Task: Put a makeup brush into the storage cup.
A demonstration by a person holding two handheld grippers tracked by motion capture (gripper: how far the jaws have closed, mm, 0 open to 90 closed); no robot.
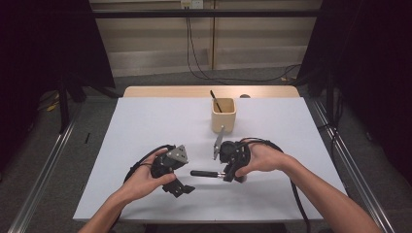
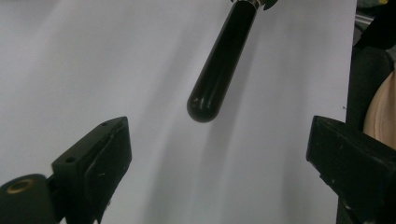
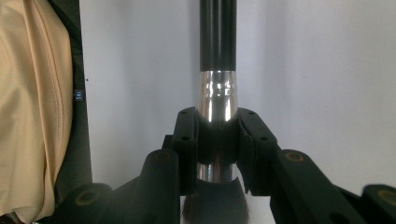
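Right hand-held gripper (image 3: 217,140) pinches makeup brush (image 1: 206,173) at its metal ferrule, handle held level above the surface (image 1: 145,121). Left hand-held gripper (image 2: 219,154) spread wide, handle end just ahead. Handover not yet made; wooden cup (image 1: 223,115) awaits.

Two black grippers, left gripper (image 1: 180,188) with grey three-cornered top plate, right gripper (image 1: 224,175), thick black cables, bare forearms

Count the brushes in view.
2. One brush is clamped by its metal ferrule in the right gripper, handle toward the left gripper. Another stands in the wooden cup; more may be hidden inside.
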